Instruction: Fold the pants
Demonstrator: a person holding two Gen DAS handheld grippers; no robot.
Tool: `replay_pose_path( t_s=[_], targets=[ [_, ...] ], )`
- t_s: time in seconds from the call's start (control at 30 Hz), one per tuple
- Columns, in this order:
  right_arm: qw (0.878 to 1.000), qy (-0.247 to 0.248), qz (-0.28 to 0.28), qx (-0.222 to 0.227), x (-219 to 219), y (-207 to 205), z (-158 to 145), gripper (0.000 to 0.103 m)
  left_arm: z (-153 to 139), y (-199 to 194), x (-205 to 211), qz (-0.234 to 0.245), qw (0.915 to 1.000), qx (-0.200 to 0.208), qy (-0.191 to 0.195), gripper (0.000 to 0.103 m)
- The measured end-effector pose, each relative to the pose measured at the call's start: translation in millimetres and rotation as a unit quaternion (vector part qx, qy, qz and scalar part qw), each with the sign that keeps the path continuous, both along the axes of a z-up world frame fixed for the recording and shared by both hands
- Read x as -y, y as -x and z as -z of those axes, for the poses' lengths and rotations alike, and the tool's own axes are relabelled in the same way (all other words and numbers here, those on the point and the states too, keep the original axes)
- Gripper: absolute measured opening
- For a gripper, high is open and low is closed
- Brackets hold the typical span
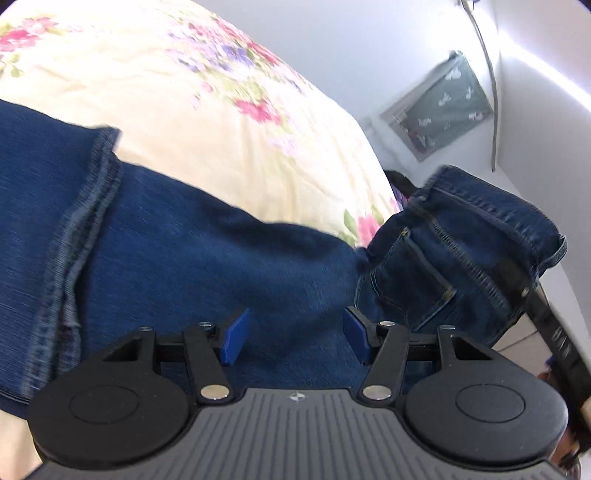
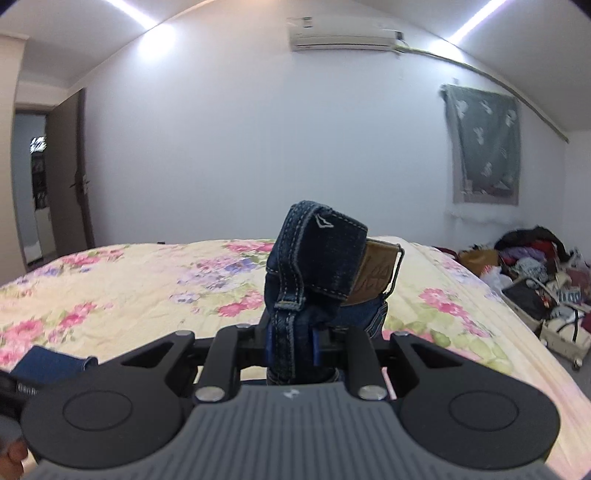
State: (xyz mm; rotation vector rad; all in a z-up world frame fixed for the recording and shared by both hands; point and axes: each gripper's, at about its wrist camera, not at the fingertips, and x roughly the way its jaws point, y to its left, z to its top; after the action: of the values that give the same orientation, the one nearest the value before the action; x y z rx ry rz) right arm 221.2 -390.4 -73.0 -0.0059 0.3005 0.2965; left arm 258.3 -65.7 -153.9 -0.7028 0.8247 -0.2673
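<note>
Right gripper (image 2: 293, 345) is clamped on the waistband of the jeans (image 1: 207, 258), lifted off the floral bedspread (image 2: 122, 280), likely to carry that end over for a fold. Legs lie flat across the bed. Left gripper (image 1: 293, 338) hovers low over the denim, fingers spread wide, holding nothing, angled down at the fabric.

Bright ceiling strip lights (image 2: 147, 18) glare overhead; heavy fisheye bending at edges; bedspread (image 1: 184, 92) ahead of the left gripper motion-blurred.
</note>
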Motion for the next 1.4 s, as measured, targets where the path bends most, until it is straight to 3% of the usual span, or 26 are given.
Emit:
replay_pose_path(
  t_s=[0.17, 0.33, 0.47, 0.57, 0.8, 0.9, 1.2, 1.4],
  targets=[
    [0.989, 0.120, -0.082, 0.030, -57, 27, 14, 0.014, 0, 13, -31, -0.033, 0.9990, 0.005, 0.028, 0.067],
    [0.969, 0.191, -0.156, 0.021, -95, 48, 45, 0.014, 7, 23, -61, -0.065, 0.9959, -0.009, 0.063, 0.067],
    [0.939, 0.277, -0.201, -0.006, -131, 61, 91, 0.014, 14, 21, -70, -0.064, 0.9948, -0.031, 0.073, 0.068],
    [0.919, 0.336, -0.205, -0.014, -147, 63, 118, 0.015, 17, 15, -66, -0.050, 0.9955, -0.039, 0.071, 0.073],
    [0.921, 0.338, -0.192, -0.017, -151, 72, 121, 0.015, 28, -5, -38, -0.011, 0.9943, -0.073, 0.077, 0.077],
    [0.924, 0.334, -0.186, -0.009, -151, 73, 122, 0.015, 33, -11, -31, -0.008, 0.9906, -0.083, 0.109, 0.079],
    [0.918, 0.353, -0.180, 0.021, -157, 87, 129, 0.015, 44, -16, -38, -0.053, 0.9798, -0.081, 0.175, 0.081],
    [0.913, 0.365, -0.181, 0.033, -157, 95, 134, 0.015, 54, -36, -21, -0.007, 0.9787, -0.114, 0.171, 0.084]
  ],
)
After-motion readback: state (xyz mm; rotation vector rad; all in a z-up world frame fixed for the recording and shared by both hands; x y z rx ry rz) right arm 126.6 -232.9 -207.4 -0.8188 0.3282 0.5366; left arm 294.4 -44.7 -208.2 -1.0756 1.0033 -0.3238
